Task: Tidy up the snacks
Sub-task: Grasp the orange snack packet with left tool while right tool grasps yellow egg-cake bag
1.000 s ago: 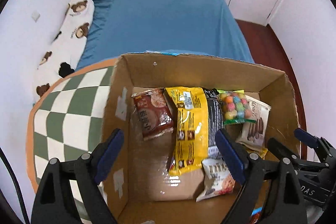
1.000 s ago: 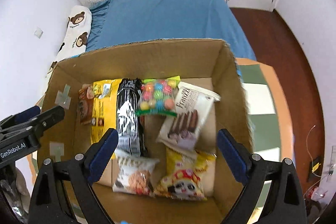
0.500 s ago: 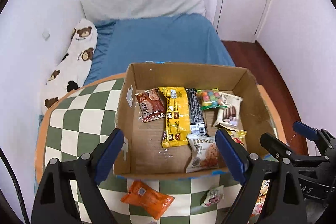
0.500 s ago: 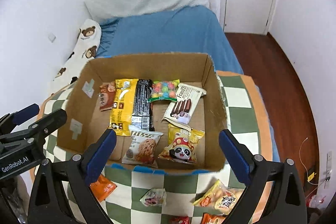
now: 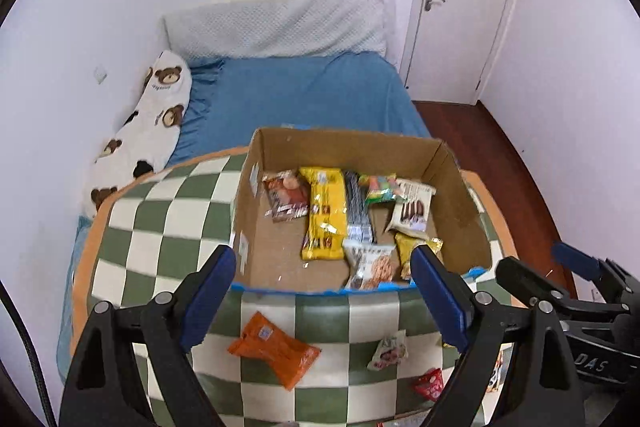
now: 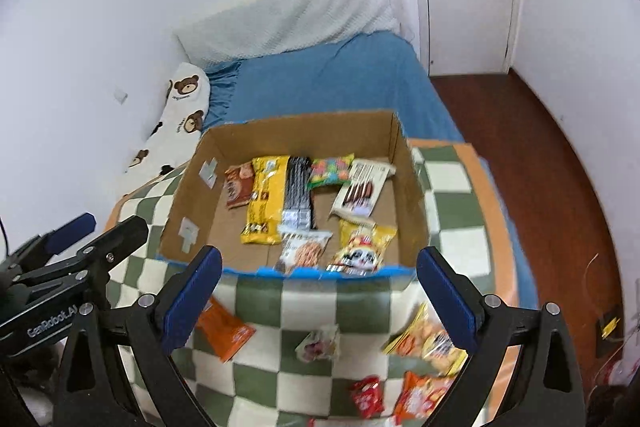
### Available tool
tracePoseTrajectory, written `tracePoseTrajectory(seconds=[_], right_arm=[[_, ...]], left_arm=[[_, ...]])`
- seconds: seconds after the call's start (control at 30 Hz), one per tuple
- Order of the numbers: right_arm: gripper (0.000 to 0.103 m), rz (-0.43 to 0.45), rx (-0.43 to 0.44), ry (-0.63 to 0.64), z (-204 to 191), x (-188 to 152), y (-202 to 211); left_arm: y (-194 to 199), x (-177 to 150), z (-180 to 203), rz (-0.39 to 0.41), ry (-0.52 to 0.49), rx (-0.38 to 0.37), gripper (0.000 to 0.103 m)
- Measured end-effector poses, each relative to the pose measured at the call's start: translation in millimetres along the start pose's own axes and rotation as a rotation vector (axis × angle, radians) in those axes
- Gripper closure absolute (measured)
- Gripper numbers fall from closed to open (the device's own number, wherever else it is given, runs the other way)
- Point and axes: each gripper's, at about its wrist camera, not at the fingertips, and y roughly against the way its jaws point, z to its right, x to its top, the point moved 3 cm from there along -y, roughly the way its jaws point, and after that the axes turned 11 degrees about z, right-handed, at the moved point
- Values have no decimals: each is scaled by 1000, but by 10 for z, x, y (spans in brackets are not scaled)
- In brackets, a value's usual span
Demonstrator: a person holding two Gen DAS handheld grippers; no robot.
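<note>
Both your left gripper (image 5: 320, 295) and right gripper (image 6: 320, 291) gape wide, empty. The orange packet (image 5: 274, 349) looks light and crinkly. Pinch its sealed edge.

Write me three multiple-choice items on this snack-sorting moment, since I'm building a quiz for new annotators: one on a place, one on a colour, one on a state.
1. Where does the panda packet lie?
A. On the bed
B. Inside the cardboard box, near its front wall
C. On the floor

2. What colour is the flat packet lying on the checkered cloth in front of the box?
A. Orange
B. Purple
C. Black

3. What state are the left gripper and right gripper in?
A. Both shut on snacks
B. One open, one shut on a packet
C. Both open and holding nothing

Answers:
1. B: the right wrist view shows it on the box floor just behind the blue-taped front edge.
2. A: both views show it orange.
3. C: each pair of jaws stands wide apart with nothing between.
</note>
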Motion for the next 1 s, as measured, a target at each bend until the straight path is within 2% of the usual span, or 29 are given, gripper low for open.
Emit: tracePoseTrajectory(seconds=[0.13,0.2,0.27,0.3,0.4,0.5,0.6,0.7,0.77,0.8,0.93,1.0], right_arm=[[3,-65,33,-44,94,-327,-105],[4,-115,52,-87,176,-542,-235],[9,-166,52,-124,282,-773,-402],[17,-197,54,-143,333,-897,-492],[19,-254,48,-187,451,-1169,-669],[19,-279,25,-239,601,-1382,-775],[18,-268,-35,-307,832,-1488,-806],[17,-249,-99,-391,1122,-1543,-796],[17,-236,-143,-441,1322,-1560,-805],[17,-232,-152,-448,1372,-1552,-818],[17,-230,-190,-434,1523,-1493,-956],[17,-270,-221,-387,1567,-1494,-1120]], left_arm=[[-189,-388,-200,-119,69,52,14],[-386,-701,-346,-228,135,58,14],[-605,-1043,-483,-351,222,37,14],[-726,-1223,-564,-417,277,29,14],[-1019,-1667,-760,-555,462,10,14],[-1241,-1899,-907,-609,631,11,14],[-1431,-1965,-947,-617,708,45,14],[-1599,-1937,-906,-600,691,83,14],[-1634,-1903,-866,-548,670,97,31],[-1653,-1901,-833,-543,636,105,48],[-1630,-1951,-661,-557,459,105,51],[-1577,-2002,-536,-574,353,91,51]])
